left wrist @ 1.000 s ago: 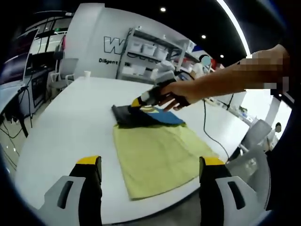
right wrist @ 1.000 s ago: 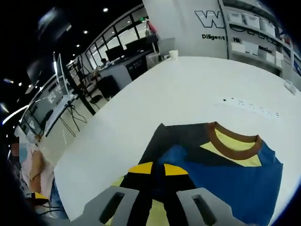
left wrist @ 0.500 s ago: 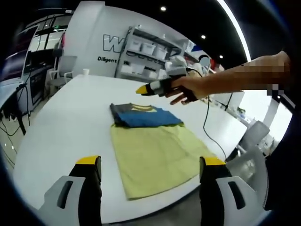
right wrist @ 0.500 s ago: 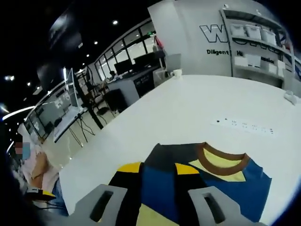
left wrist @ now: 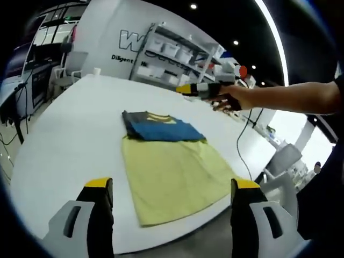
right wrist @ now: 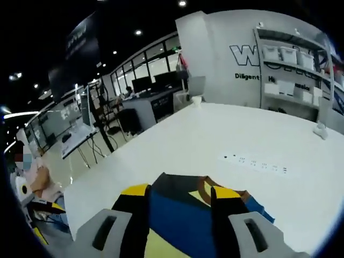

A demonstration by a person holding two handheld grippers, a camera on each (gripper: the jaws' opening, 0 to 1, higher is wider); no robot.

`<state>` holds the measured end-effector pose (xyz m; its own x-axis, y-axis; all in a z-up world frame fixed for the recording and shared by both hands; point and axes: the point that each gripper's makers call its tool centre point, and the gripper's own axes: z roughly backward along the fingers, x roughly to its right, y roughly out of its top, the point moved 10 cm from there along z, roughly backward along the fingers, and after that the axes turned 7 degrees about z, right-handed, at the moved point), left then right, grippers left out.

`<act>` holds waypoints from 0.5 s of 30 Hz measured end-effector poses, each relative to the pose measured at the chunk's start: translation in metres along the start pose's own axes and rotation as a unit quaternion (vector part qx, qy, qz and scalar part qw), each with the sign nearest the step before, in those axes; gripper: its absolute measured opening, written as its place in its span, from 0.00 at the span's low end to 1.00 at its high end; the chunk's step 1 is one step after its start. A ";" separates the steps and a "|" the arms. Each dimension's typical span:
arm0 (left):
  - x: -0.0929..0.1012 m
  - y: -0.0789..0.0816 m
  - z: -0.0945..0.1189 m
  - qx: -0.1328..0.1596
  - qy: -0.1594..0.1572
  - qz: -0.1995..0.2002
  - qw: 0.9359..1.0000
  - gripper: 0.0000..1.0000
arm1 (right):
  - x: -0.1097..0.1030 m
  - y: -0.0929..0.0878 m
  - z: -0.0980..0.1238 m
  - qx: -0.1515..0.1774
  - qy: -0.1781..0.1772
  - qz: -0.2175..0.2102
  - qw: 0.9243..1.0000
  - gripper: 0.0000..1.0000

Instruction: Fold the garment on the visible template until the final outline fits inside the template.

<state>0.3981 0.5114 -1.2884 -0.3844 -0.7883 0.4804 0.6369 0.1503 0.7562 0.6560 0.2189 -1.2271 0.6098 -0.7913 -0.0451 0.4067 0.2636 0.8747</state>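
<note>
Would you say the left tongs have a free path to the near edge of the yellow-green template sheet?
Probably yes: the left tongs stand open and empty, facing the yellow-green template sheet, with only bare white table between them.

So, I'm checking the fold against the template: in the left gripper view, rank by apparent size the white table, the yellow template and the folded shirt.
1. White table, by far the largest.
2. Yellow template.
3. Folded shirt, smallest, though it lies farther from the camera, which shrinks it somewhat.
</note>
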 end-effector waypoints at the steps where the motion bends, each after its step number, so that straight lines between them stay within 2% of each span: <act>1: -0.002 0.001 0.000 -0.006 0.001 -0.005 1.000 0.89 | 0.004 0.002 0.005 0.002 0.000 0.003 1.000 0.44; 5: -0.006 0.003 0.000 -0.013 0.003 -0.035 0.999 0.88 | 0.012 0.008 0.021 0.013 -0.004 0.015 1.000 0.54; 10: -0.011 0.003 -0.003 -0.032 0.001 -0.047 0.998 0.87 | 0.017 0.010 0.041 0.015 -0.001 0.079 0.997 0.52; 15: -0.014 0.005 -0.005 -0.042 -0.002 -0.071 0.997 0.86 | 0.018 0.008 0.062 0.017 0.004 0.113 0.993 0.50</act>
<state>0.4100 0.5201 -1.2938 -0.4772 -0.7953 0.3738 0.6301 -0.0132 0.7764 0.6284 0.1728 -1.1911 0.6892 -0.7087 0.1509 0.2350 0.4157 0.8786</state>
